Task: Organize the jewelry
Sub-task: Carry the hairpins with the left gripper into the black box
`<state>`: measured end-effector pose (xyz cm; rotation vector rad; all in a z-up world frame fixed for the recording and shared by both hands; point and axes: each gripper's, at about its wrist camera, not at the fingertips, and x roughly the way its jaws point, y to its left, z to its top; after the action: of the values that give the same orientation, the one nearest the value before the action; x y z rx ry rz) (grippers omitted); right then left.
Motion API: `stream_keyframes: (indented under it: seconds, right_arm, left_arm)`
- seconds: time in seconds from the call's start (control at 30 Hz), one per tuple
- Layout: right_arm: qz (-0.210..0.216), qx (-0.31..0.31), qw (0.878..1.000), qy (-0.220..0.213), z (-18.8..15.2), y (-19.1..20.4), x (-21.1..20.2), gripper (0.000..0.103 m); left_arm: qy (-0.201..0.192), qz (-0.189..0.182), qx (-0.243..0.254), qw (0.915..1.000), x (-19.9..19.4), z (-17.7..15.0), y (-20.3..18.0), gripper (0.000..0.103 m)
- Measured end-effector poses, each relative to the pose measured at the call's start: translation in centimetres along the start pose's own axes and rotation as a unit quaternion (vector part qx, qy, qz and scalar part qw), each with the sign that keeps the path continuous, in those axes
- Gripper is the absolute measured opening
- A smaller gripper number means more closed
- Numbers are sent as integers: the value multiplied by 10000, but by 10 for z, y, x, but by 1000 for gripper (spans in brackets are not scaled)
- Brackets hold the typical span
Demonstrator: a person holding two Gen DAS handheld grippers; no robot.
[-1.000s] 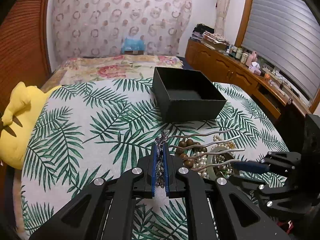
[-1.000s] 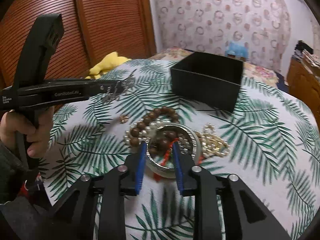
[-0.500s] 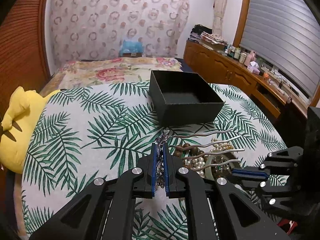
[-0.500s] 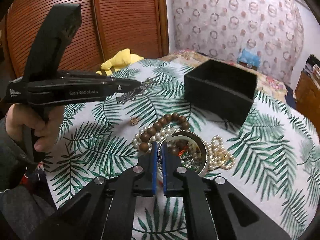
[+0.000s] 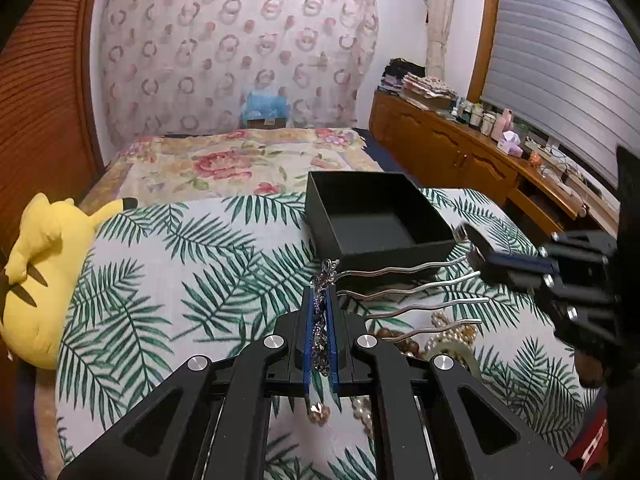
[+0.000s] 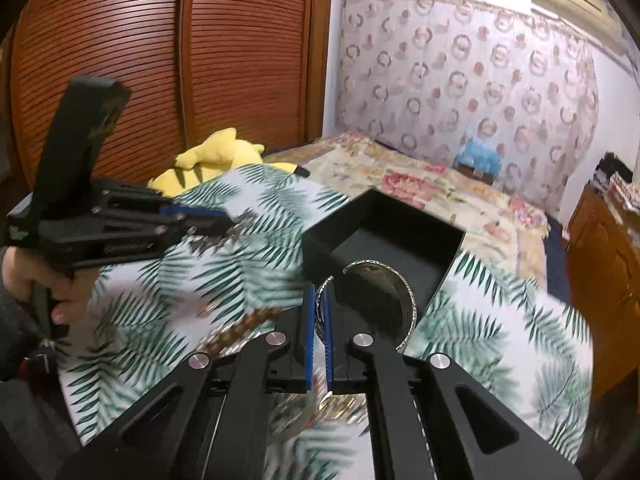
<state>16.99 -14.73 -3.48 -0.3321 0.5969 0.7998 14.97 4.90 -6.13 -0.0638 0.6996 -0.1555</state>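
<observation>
Both hand-held grippers carry jewelry toward the open black box (image 5: 376, 216) on the bed: the left hand-held gripper (image 5: 321, 320) pinches a wavy-pronged hair comb (image 5: 404, 292), the right hand-held gripper (image 6: 319, 320) pinches a silver bangle (image 6: 400, 292) by its rim, poised before the box for deposit.

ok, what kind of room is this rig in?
Most likely a home bedroom: a bed with a floral bedspread, a yellow plush toy at its side, and a wooden sideboard crowded with bottles under the shuttered window.

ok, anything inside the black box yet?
Nothing visible: the black box shows only bare dark floor from the left wrist. The near corners sit hidden behind its front wall, and the silver bangle blocks the right view.
</observation>
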Motion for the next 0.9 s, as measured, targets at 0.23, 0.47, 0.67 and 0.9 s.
stream_keyframes:
  seconds: [0.23,0.47,0.67,0.9]
  right_arm:
    - [-189,-51,9998,-6,29,-21,29,5]
    - [-212,10,9996,164,40,-39,62,6]
    - [-133,303,9990,290,33,-54,73,12]
    - [-305,486,9981,224,9,-67,46,12]
  left_arm:
    - [-54,57,-21,10000,8,25,7,5]
    - [-113,163,69,9998,12,50,5,5]
    - [-20,230,186,9996,27,62,-4,5]
    - [131,281,291,9991,51,68,-21,5]
